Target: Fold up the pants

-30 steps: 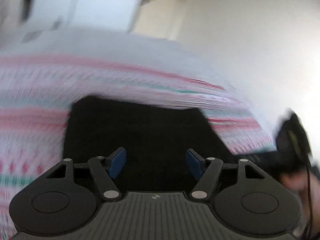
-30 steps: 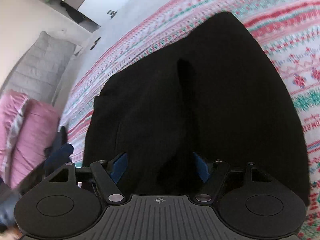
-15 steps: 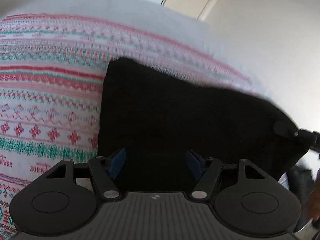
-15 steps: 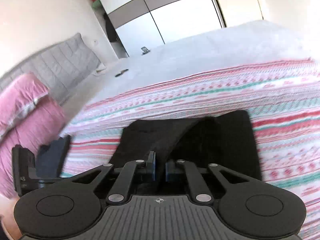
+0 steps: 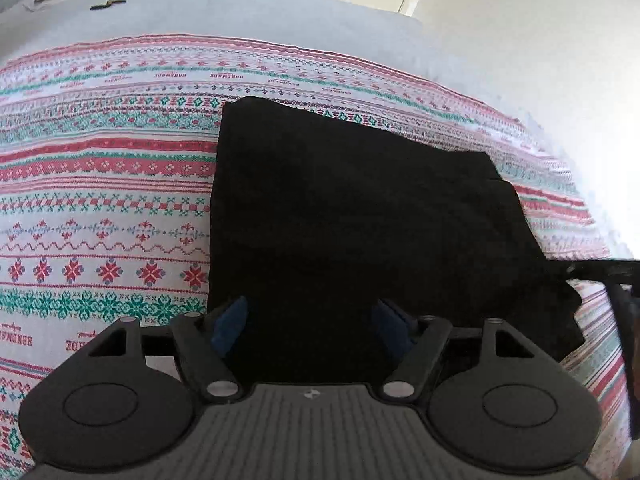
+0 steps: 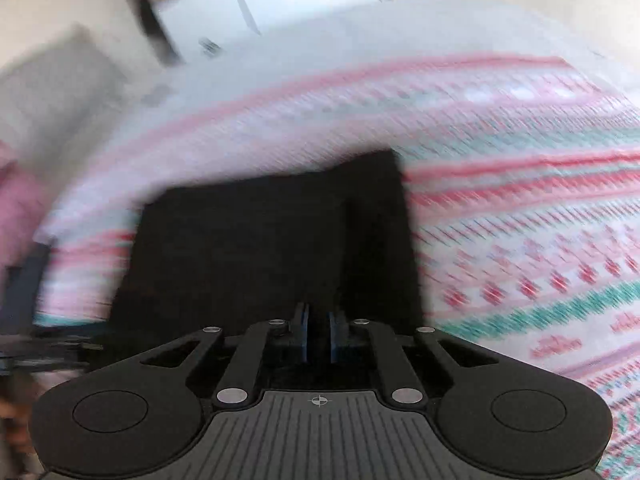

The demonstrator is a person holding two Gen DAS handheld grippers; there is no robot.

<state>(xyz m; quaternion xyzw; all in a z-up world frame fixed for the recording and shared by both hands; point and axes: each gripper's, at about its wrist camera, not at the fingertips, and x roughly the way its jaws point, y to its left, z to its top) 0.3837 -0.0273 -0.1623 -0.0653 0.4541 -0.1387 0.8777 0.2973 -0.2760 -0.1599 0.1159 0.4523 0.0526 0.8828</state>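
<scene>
**Nearly done: the pants are folded small**

Already the black pants (image 5: 360, 216) are seen as a short, thick block on the striped blanket (image 5: 104, 184). No long legs are stretched out anywhere. A second layer can be made out along the right side of the block, so the cloth is stacked on itself. Most of the folding is judged to be finished.

In the left view, the pants are spread out just ahead of the left tongs (image 5: 310, 324) and reach away up the blanket. The two blue pads (image 5: 230, 320) are held wide apart, with nothing between them. The near edge of the pants is hidden under the tongs.

In the right view, the picture is blurred by quick motion. The pants (image 6: 260, 248) are seen ahead of the right tongs (image 6: 318, 334). The blue pads (image 6: 305, 332) are brought close together with only a thin gap. Dark cloth is seen right around them, but whether a bit of cloth is pinched there cannot be told through the blur.

What is left is small, by the look of it: maybe one more fold, or the edges being lined up and patted flat. A step is seen on the right side where one layer is not matched with the other.
</scene>
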